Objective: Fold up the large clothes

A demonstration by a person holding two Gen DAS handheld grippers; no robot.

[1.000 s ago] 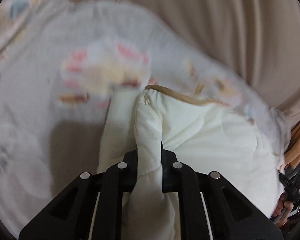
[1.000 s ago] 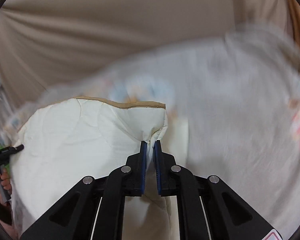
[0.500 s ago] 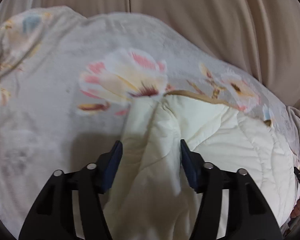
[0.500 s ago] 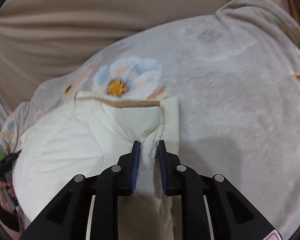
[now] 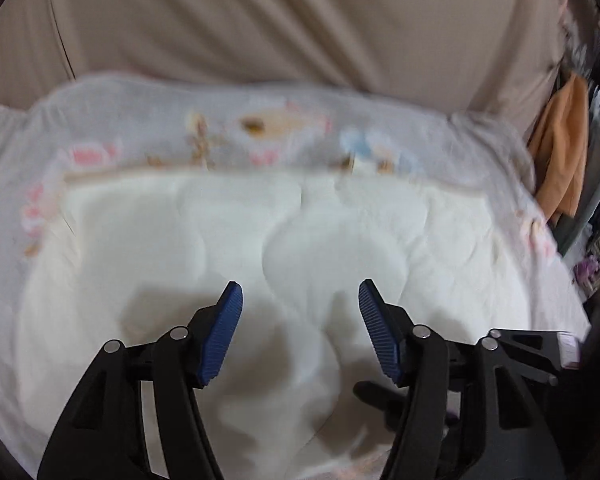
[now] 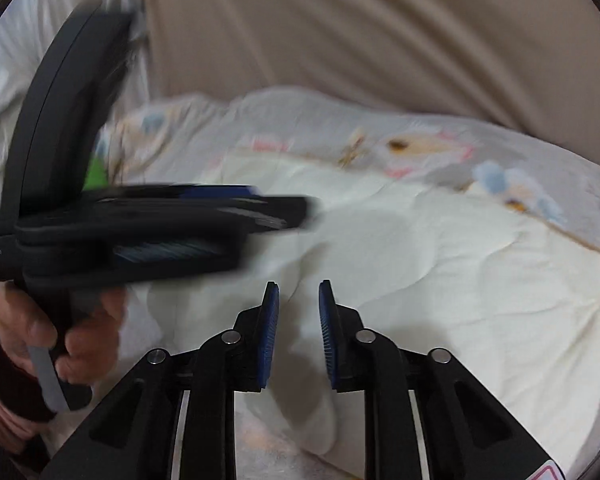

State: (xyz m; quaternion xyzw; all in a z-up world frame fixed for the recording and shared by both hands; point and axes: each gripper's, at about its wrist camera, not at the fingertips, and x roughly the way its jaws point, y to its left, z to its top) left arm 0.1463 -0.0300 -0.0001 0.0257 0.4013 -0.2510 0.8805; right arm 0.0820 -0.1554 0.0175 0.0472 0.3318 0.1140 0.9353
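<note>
From the left wrist, the left gripper hangs with jaws spread wide over the cream quilted garment, which lies on a floral blanket. From the right wrist, the right gripper stands with a narrower gap, holding nothing, above the same garment.

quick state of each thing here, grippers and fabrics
left gripper: jaws wide open, holding nothing
right gripper: jaws open, holding nothing
cream quilted garment: folded over, lying loose on the blanket
floral blanket: spread out under the garment
</note>
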